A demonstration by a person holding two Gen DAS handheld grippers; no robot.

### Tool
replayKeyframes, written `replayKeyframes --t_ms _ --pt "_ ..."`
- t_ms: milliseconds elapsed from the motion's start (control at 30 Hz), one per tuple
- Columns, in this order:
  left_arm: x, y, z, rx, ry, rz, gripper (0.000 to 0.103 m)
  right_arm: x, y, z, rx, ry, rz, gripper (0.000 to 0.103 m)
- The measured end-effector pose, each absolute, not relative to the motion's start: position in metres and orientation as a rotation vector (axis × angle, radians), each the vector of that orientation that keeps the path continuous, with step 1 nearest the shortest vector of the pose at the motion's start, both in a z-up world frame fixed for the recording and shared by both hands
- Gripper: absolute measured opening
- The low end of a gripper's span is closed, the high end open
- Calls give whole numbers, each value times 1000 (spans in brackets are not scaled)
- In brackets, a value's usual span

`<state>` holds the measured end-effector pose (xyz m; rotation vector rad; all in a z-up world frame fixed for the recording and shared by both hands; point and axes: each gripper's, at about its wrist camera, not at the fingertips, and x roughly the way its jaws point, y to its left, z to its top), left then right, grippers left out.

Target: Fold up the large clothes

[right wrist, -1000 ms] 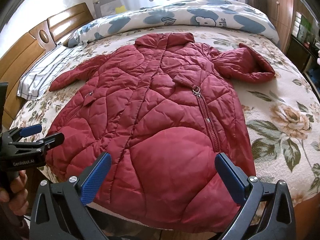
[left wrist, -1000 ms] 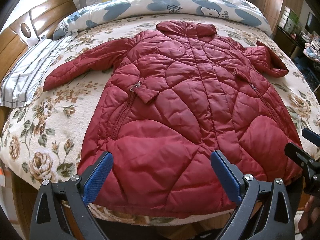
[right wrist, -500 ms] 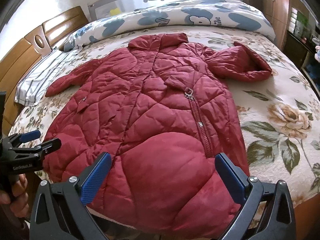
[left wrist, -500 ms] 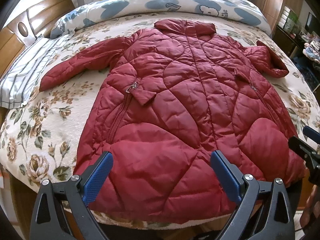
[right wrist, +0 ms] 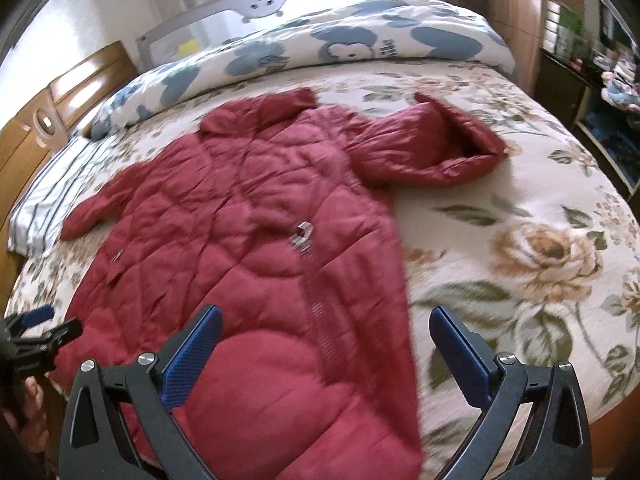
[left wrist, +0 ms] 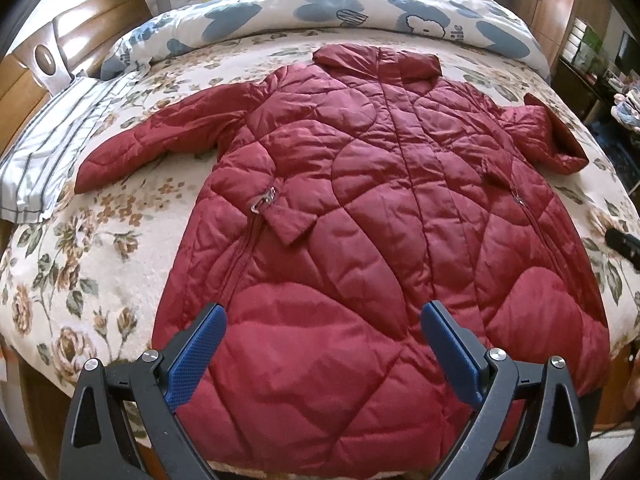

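A long dark red quilted coat lies flat, front up, on the flowered bedspread, collar at the far end and hem toward me. Its left sleeve stretches out to the left. Its right sleeve is bent at the right. My left gripper is open and empty, above the coat's hem. My right gripper is open and empty, above the coat's right edge near the hem; the coat shows blurred there. The left gripper also shows at the left edge of the right wrist view.
A rolled white and blue duvet lies along the far side of the bed. A striped pillow and a wooden headboard are at the left. Shelves and cupboards stand at the right.
Both grippers moved forward over the bed. The right gripper swung to the right, so the coat's right edge and bare bedspread now lie between its fingers. The coat has not moved.
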<state>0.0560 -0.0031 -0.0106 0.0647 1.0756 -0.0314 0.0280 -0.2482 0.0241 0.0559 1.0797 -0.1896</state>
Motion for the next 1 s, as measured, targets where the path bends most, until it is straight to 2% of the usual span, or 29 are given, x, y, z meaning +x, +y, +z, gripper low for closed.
replayKeyframes --t_ms 533,800,900,967,1000 --pt "104 -9 -25 23 1126 -44 99 133 -383 22 47 1003 -412 102" --pt "123 -21 -34 55 1159 -56 99 206 -446 -5 -24 1033 -541 94" --pt "129 -24 -37 61 1171 -59 99 222 -457 -19 -27 1056 -535 79" --pt "132 -24 -38 61 1172 -58 99 228 -463 -25 -7 1064 -526 55" --pt "134 -24 -39 57 1176 -60 99 228 -464 -25 0 1063 -525 51"
